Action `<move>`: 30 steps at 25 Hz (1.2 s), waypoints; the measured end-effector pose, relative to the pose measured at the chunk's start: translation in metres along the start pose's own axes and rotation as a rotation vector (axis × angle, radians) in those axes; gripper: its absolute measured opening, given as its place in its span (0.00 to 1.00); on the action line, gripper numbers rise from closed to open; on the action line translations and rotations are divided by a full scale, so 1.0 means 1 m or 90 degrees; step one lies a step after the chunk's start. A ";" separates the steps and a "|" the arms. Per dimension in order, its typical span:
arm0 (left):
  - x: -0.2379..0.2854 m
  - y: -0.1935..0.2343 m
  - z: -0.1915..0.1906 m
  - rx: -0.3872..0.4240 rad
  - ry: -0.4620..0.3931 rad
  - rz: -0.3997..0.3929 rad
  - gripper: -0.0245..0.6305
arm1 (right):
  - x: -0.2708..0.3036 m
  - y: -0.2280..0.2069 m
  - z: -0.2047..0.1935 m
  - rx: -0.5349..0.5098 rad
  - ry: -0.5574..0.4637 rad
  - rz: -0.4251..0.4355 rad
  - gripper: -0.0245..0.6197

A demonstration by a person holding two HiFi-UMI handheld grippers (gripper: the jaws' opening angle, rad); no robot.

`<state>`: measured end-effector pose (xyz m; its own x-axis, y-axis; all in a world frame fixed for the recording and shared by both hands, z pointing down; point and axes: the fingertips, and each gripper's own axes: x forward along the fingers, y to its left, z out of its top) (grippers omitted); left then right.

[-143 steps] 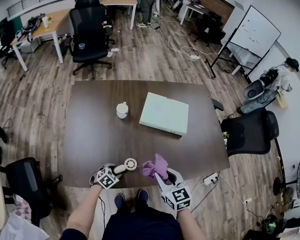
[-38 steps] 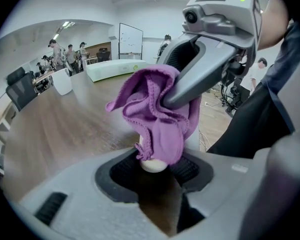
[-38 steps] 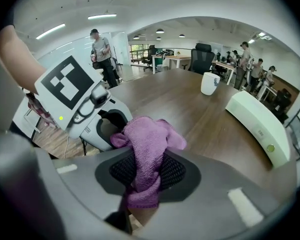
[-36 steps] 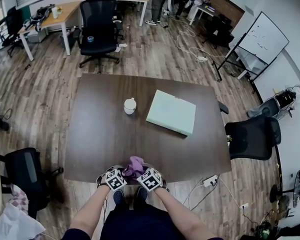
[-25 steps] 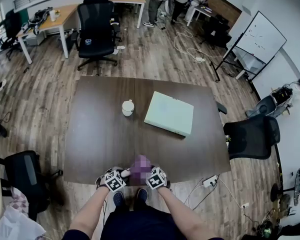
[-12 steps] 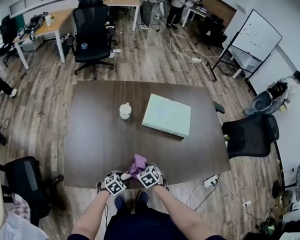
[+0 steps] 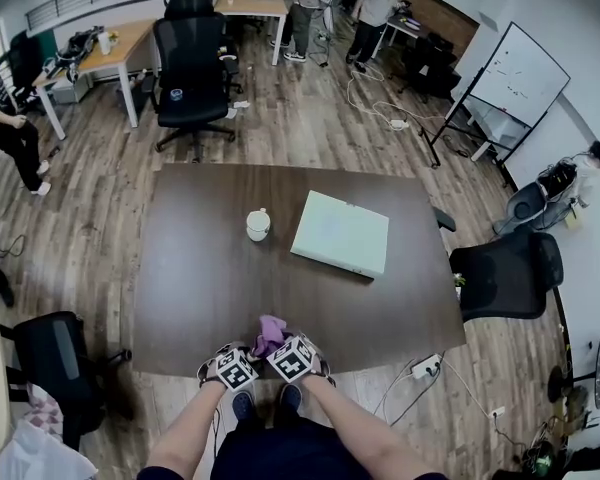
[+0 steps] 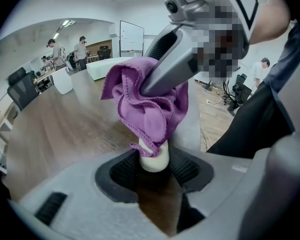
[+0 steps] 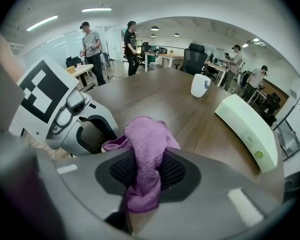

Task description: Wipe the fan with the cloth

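- The worktop [image 7: 200, 258], dark wood, is mostly bare. All the work sits at its near edge, just in front of the person.
- A pale green box [image 7: 340, 233] lies flat toward the far right, well apart from both hands. A black office chair [image 7: 505, 273] stands off the right side. Neither is in the way.
- The right gripper [image 9: 149, 171] has its fingers [image 9: 121, 171] clamped on the purple cloth [image 9: 146, 134]. The cloth bunches out ahead of them and drapes over the top of the fan. I judge this to be the wiping step itself, under way.
- The left gripper [image 8: 154, 165] has its fingers [image 8: 124, 170] closed on the fan [image 8: 155, 158] by its white handle, which runs straight out from between them. The fan's head is hidden under the cloth.
- The next move, as I judge it, is to work the cloth round the head while the left grip holds firm. If the cloth is pressed too hard, the smooth handle may twist or slip.
- A white cup [image 7: 258, 224] stands mid-worktop, left of the box and well clear of the wiping.
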<state>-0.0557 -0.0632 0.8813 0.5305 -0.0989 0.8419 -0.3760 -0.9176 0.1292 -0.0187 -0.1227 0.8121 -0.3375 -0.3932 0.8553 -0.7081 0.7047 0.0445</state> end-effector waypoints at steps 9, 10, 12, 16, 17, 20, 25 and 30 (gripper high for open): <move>0.001 0.005 0.000 -0.001 0.002 0.013 0.32 | 0.005 0.038 0.008 -0.015 -0.020 0.090 0.21; 0.001 0.004 -0.001 -0.002 0.002 0.013 0.32 | 0.006 0.043 0.006 -0.020 -0.016 0.099 0.21; 0.001 0.003 -0.001 -0.004 0.005 0.012 0.32 | 0.009 0.051 0.002 -0.021 -0.003 0.118 0.21; 0.001 0.005 0.000 0.000 0.003 0.017 0.32 | 0.005 0.062 -0.007 -0.010 0.011 0.171 0.21; 0.001 0.005 0.000 0.001 0.003 0.017 0.32 | 0.004 0.062 -0.009 -0.012 0.013 0.179 0.21; 0.002 0.004 0.000 0.000 0.003 0.019 0.32 | -0.001 0.060 -0.017 -0.006 0.010 0.187 0.21; 0.001 0.000 -0.002 -0.005 0.011 0.015 0.32 | -0.008 0.054 -0.051 0.029 0.033 0.186 0.21; 0.002 0.004 -0.002 -0.002 0.004 0.021 0.32 | -0.010 0.037 -0.084 0.073 0.053 0.160 0.21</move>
<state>-0.0577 -0.0666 0.8839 0.5125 -0.1264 0.8493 -0.3962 -0.9124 0.1033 0.0102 -0.0429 0.8487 -0.4622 -0.1614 0.8720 -0.6762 0.7003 -0.2288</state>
